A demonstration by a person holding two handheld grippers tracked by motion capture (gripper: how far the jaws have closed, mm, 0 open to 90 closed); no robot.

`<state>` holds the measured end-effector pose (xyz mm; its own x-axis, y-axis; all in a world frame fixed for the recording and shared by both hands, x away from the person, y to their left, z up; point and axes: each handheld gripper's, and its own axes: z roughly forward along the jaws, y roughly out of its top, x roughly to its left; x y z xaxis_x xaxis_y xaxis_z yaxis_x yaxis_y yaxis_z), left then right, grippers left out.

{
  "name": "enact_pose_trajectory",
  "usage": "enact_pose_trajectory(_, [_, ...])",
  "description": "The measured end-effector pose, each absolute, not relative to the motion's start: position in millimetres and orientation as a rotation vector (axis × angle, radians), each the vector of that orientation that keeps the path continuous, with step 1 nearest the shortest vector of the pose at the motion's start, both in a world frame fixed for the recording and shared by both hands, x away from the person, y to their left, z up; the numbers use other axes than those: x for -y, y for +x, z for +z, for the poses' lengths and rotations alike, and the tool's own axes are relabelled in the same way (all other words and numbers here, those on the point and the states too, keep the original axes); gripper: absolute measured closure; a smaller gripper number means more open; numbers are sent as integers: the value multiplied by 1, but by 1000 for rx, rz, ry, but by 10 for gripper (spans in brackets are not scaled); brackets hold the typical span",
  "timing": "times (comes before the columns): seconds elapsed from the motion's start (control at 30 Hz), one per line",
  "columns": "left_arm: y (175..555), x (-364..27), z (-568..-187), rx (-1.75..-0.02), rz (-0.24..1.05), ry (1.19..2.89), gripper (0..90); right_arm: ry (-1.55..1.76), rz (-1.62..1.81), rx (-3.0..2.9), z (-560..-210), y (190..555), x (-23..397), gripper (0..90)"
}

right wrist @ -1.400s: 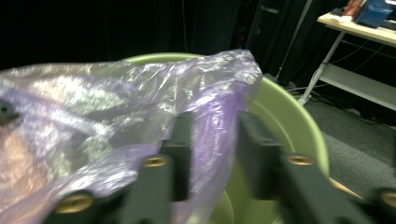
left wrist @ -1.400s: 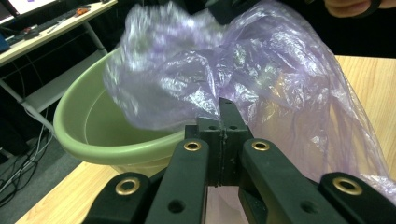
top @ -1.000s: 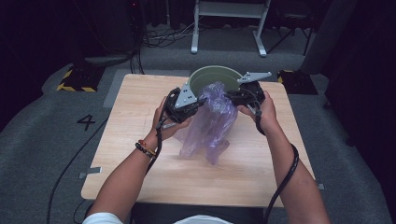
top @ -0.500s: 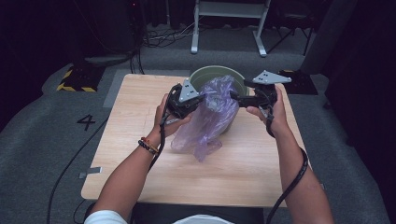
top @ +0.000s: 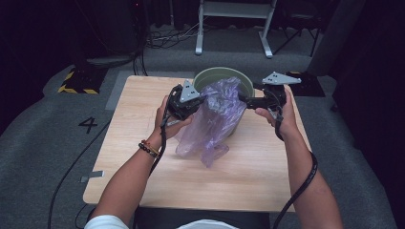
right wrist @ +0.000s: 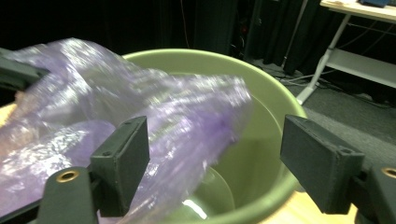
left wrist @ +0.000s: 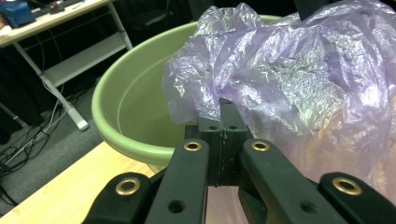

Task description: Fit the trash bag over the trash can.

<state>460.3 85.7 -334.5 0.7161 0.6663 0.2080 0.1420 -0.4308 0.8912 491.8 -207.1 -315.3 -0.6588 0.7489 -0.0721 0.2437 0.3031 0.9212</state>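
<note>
High view: we pinch thin crinkled purple bag (top: 212,121) in left gripper (top: 198,98), draped over round green bin (top: 210,76) at table's (top: 143,143) 12 o'clock.

Left gripper view: jaws fully closed on film; keep pinch.

Right gripper view: right gripper (right wrist: 212,154) has just been opening; jaws wide, holding nothing. Regrip bag edge at 9 o'clock, spread over smooth rim.

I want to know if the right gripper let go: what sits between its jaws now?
In the right gripper view, the right gripper jaws stand wide, just opened. Between them: a loose fold of the purple bag and the green bin behind; neither pad presses on it.
</note>
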Motion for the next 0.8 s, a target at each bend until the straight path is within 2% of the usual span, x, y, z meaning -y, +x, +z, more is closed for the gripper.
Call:
enact_pose_trajectory(0.4, [461,-77,-336,-628,692,1984,900,737,1423,-2045,-304,471,187,248])
enact_pose_trajectory(0.67, [463,-78,-337,-642,692,1982,900,521,1458,-2207,-322,440,178,268])
enact_pose_trajectory(0.73, [463,-78,-337,-642,689,1980,900,509,1436,-2232,-330,437,176,304])
enact_pose_trajectory(0.8, [463,-78,-337,-641,687,1978,900,497,1417,-2248,-338,437,174,393])
